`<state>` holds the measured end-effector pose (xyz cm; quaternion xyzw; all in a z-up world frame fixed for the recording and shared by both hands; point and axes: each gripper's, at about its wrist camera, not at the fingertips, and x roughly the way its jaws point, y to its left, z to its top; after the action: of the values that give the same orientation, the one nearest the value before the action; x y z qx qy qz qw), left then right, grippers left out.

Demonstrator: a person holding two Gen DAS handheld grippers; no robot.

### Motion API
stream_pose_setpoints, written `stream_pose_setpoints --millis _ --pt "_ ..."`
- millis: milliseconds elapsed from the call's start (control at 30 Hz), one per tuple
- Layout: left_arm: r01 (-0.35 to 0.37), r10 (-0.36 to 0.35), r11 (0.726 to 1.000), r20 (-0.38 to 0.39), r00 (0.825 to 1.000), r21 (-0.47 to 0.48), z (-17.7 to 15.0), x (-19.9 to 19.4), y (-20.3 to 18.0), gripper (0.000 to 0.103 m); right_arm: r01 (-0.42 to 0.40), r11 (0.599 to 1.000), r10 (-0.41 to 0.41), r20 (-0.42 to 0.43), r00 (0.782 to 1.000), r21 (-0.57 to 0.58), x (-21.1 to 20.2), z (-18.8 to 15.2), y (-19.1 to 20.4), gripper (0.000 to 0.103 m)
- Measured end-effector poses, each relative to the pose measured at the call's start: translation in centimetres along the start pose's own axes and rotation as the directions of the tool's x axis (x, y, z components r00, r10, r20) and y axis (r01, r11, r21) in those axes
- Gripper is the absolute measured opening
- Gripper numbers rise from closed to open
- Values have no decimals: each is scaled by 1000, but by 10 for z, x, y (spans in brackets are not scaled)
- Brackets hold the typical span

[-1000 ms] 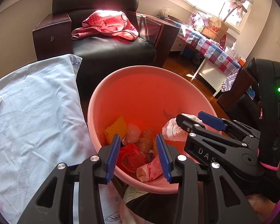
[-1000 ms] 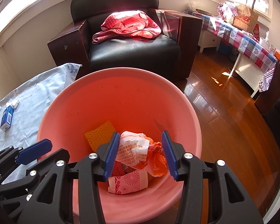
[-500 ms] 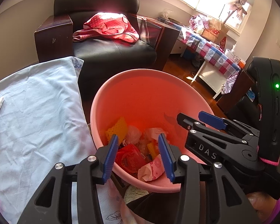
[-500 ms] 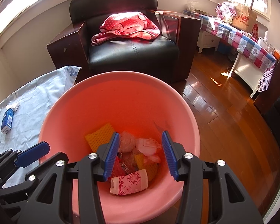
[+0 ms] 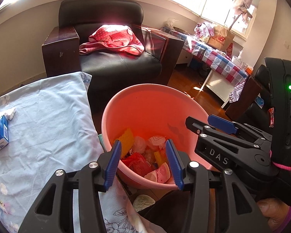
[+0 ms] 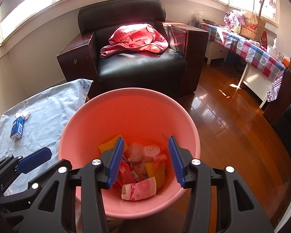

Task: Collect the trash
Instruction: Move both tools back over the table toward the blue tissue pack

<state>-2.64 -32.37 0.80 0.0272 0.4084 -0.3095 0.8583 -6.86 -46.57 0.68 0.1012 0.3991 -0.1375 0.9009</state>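
Here both grippers hang over a pink bucket that stands on the wooden floor, just beside the edge of a surface covered with a pale blue cloth; the left gripper has its jaws opening, with nothing between the blue pads, and the right gripper is spread apart and empty as well, its pads framing the trash below without touching it. Inside the bucket lies the collected trash: a yellow foam net against the far-left wall, a second yellow net nearer the middle, a red wrapper, crumpled clear plastic, a white printed wrapper, and a pink-patterned paper cup lying on its side at the near wall. On the cloth, towards its far-left corner, a small blue carton lies flat, with a crumpled white tissue touching its far end; both are well apart from the bucket. Beyond the bucket stands a black leather armchair with a red dotted blanket heaped on its seat; along the right wall runs a table under a checked cloth that carries a brown paper bag. A thumb of the person shows at the lower right corner of the left view, under the right gripper's body.
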Motion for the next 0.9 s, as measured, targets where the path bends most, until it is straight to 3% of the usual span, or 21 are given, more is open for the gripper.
stream_pose_setpoints --millis 433,667,900 --pt "-64 65 998 76 995 -17 -15 -58 27 52 -87 995 92 89 992 -58 -48 -4 42 48" --pt "-121 125 992 90 988 -47 -31 -82 71 56 -173 974 189 111 976 -146 -60 -9 96 48" --pt "-184 196 976 97 976 -117 -48 -101 134 56 -266 942 286 77 955 -203 -53 -16 149 48"
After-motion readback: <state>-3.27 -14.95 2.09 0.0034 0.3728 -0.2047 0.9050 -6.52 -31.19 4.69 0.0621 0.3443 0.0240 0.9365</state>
